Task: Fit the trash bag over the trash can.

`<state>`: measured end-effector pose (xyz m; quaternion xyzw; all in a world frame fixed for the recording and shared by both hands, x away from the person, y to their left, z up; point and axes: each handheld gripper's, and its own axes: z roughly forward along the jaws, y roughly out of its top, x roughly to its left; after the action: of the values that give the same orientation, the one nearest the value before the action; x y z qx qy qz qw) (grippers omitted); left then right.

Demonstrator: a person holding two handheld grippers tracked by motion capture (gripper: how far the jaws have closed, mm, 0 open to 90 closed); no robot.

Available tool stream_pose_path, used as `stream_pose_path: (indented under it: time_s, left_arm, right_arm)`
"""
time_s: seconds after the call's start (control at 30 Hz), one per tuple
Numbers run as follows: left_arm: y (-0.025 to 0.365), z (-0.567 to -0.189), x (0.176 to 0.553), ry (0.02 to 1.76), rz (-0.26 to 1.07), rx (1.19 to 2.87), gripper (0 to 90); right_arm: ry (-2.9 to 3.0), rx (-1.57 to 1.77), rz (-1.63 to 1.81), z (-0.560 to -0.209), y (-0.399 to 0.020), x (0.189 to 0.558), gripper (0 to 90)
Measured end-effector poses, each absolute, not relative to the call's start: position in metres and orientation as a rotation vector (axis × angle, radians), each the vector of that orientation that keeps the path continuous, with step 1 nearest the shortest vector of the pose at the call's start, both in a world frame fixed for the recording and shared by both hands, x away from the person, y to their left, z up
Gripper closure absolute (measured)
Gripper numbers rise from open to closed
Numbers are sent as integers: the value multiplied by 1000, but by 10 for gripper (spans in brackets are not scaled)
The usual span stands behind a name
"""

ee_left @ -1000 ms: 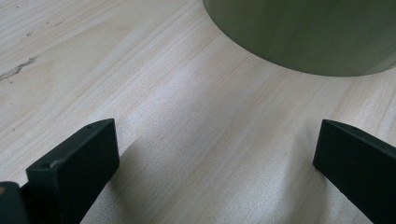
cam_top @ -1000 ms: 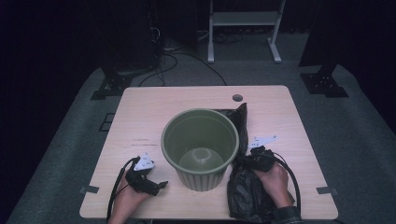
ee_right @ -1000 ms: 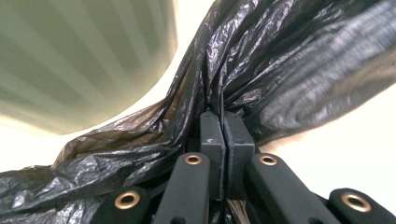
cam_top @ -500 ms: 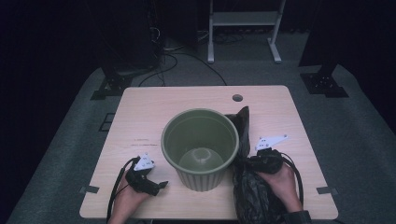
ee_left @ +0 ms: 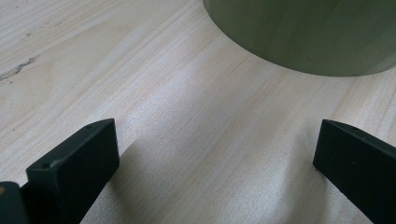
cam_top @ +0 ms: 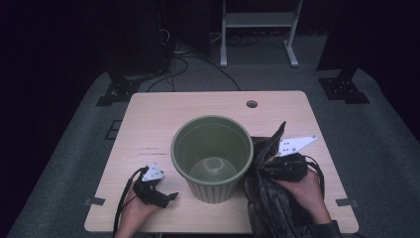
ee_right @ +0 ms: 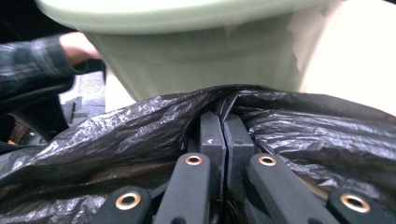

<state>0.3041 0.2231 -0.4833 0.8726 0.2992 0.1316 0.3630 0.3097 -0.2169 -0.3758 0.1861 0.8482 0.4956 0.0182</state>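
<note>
High view, right claw: my right gripper (cam_top: 267, 166) is clamped on a fold of the black plastic bag (cam_top: 270, 208), with the person's hand behind it.
High view, bag: it hangs crumpled below and behind the claw, one peak rising just ahead of it, touching the side of the green bin (cam_top: 213, 156).
High view, left claw: my left gripper (cam_top: 166, 197) rests low on the wooden table (cam_top: 163, 119), jaws spread — nothing between them; the bin stands just ahead of it and to its right.
Left gripper view: two black jaws wide apart over bare table (ee_left: 187, 116); the bin's curved wall (ee_left: 303, 32) lies beyond them, apart from both.
Right gripper view: the jaws are pressed together, pinching black bag film (ee_right: 140, 135) that bunches up on both sides of them.
Right gripper view, bin: its pale green wall (ee_right: 196, 56) stands straight ahead of the claw, close behind the bag — rim at the top edge.
</note>
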Motion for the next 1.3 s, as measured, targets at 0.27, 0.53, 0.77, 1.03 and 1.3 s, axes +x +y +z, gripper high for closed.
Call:
stream_pose_path:
  time_s: [0.27,0.53,0.77,1.03,1.3]
  left_arm:
    - [223,-483,304,770,339,2247,0]
    - [223,-483,304,770,338,2247,0]
    - [223,-483,304,770,339,2246,0]
    - [223,-483,304,770,338,2246,0]
    - [223,-483,304,770,338,2246,0]
  right_arm:
    - [2617,479,1646,-352,-223,302,882]
    - [2622,345,1705,-325,-222,295,881]
    - [2639,246,1727,-302,-209,297,881]
    - [2641,166,1734,-279,-185,304,881]
    - [2643,118,1747,-264,-155,312,880]
